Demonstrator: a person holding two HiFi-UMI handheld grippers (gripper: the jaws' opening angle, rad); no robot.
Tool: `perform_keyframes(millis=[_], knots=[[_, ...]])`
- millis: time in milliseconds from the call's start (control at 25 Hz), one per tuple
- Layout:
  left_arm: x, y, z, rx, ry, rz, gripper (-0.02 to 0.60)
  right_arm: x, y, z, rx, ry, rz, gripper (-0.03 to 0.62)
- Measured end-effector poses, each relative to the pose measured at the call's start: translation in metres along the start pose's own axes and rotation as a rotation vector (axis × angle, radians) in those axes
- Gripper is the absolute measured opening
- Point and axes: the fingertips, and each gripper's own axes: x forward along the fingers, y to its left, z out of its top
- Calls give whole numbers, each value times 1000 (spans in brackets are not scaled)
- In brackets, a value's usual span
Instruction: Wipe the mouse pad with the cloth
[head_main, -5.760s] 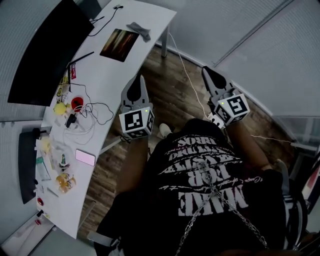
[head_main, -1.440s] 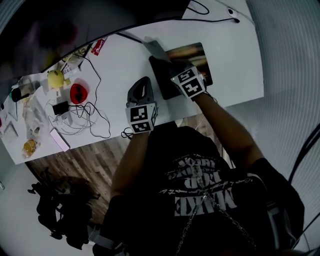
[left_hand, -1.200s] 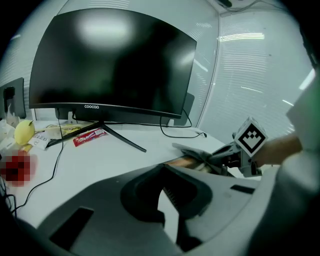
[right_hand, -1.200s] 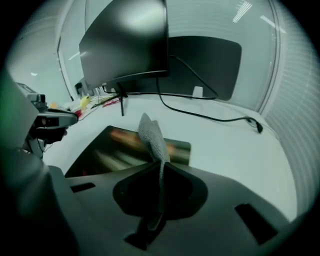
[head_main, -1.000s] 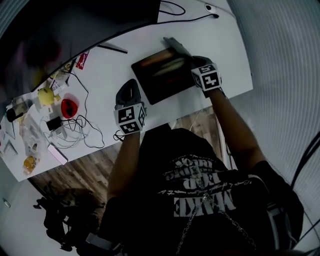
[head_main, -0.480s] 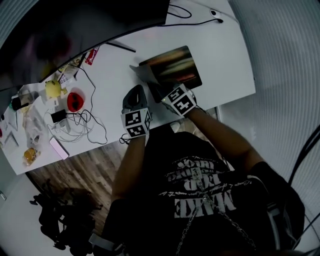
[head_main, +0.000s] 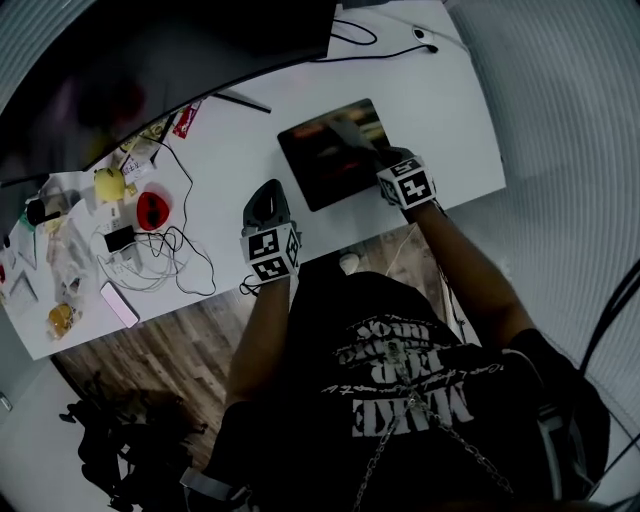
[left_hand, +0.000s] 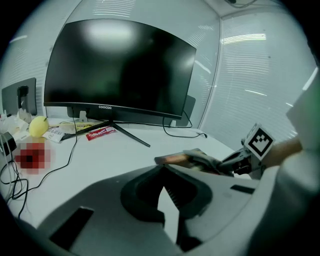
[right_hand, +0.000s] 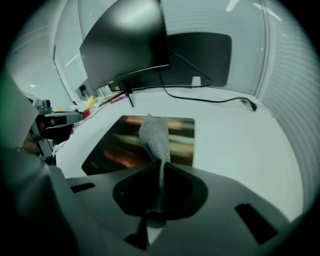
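The dark rectangular mouse pad with orange streaks lies on the white desk. The right gripper stands over the pad's right edge, its jaws pinched tight on one end of the grey woven cloth. From there the cloth trails across the pad's surface towards its far edge. The left gripper is off the pad, near its near left corner, with its jaws closed tip to tip on nothing. Beyond the pad's far edge stands a black curved monitor.
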Motion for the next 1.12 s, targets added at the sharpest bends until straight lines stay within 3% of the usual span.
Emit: perform_keyframes(millis=[160, 240, 440, 560, 680, 880, 1120], knots=[[12, -7, 0, -17, 2, -11, 6, -15, -51, -14, 60, 28, -84, 15], [15, -15, 4, -3, -3, -27, 6, -20, -47, -8, 65, 11, -72, 15], [10, -25, 7, 15, -6, -38, 6, -25, 65, 31, 44, -109, 209, 15], [5, -16, 3, 25, -2, -18, 5, -9, 141, 26, -44, -64, 318, 15], [1, -8, 1, 28, -2, 6, 6, 14, 178, 6, -143, 13, 345, 15], [-2, 0, 6, 24, -3, 22, 6, 12, 129, -7, -62, 33, 256, 15], [10, -5, 12, 33, -3, -14, 6, -23, -11, -37, 92, 32, 17, 15]])
